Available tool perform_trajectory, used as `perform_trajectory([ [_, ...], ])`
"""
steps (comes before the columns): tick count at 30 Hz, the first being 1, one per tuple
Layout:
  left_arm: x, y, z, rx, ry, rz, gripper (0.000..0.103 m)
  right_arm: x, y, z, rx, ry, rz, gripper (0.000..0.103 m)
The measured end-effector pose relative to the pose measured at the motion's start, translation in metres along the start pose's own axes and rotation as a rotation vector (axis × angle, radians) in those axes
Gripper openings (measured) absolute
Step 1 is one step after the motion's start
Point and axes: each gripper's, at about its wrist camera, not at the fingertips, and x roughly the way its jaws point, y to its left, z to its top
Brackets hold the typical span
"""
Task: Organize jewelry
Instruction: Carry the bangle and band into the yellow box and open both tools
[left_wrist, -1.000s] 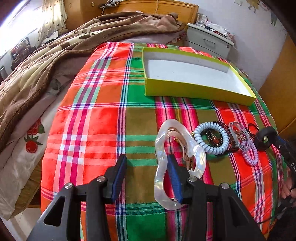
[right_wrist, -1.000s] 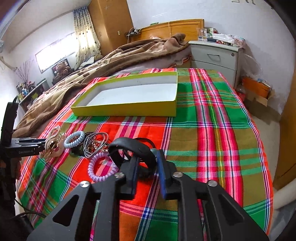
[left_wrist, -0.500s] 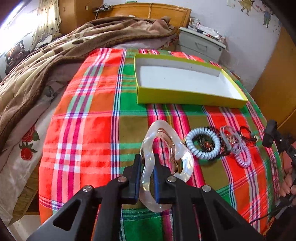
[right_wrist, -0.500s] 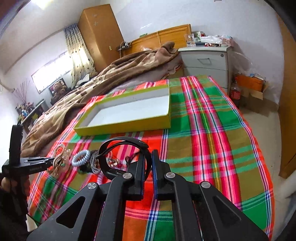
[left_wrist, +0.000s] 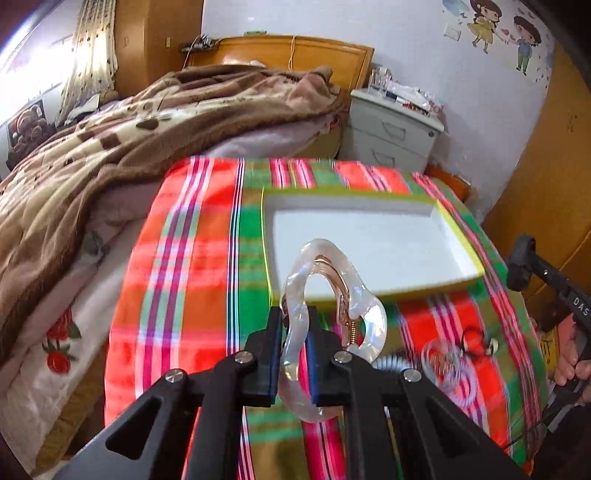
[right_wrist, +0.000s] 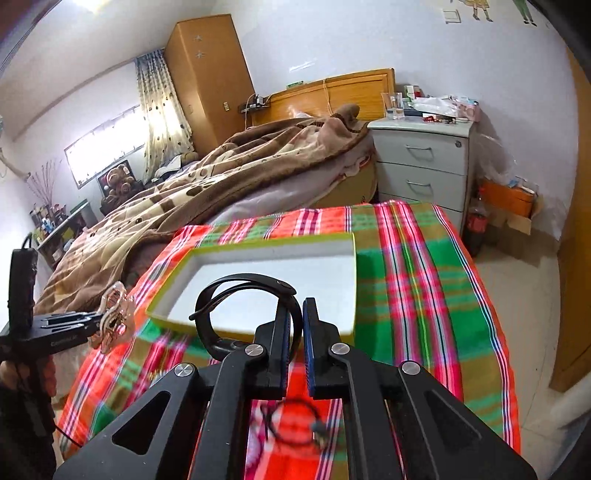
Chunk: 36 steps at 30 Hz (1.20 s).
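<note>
My left gripper (left_wrist: 293, 321) is shut on a clear pearly hair claw clip (left_wrist: 362, 291) and holds it up in front of the near edge of the yellow-green tray (left_wrist: 463, 236). My right gripper (right_wrist: 295, 314) is shut on a black band (right_wrist: 221, 295), lifted above the near edge of the same tray (right_wrist: 354, 280). The clip also shows at the left of the right wrist view (right_wrist: 114, 314). Spiral hair ties and bracelets (left_wrist: 447, 362) lie blurred on the plaid cloth (left_wrist: 184, 280). A thin black cord loop (right_wrist: 291, 424) lies below my right gripper.
The bed with a brown blanket (left_wrist: 129, 140) lies left of the plaid surface. A grey nightstand (right_wrist: 424, 162) stands behind it. A wooden door (left_wrist: 546, 206) is at the right. The floor (right_wrist: 517, 295) drops off past the cloth's right edge.
Both grippers closed on their items, lifted them off the cloth and moved toward the tray. The view of the loose jewelry dropped low and blurred.
</note>
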Motion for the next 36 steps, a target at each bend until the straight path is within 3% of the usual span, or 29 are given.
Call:
perform_trajectory([
  [7,0.031,0.001,0.043,0.01,0.012,-0.019,0.012,0.041,-0.006,0.026,-0.002,0.05,-0.016,0.007],
  [15,0.081,-0.004,0.071,0.004,0.06,-0.047,0.012,0.098,-0.019,0.044,0.007,0.152,-0.035,0.007],
  [24,0.127,-0.015,0.083,0.036,0.124,-0.02,0.012,0.144,-0.017,0.051,-0.017,0.26,-0.046,0.007],
  [36,0.142,-0.021,0.081,0.039,0.154,0.008,0.014,0.171,-0.014,0.055,-0.092,0.335,-0.126,0.007],
])
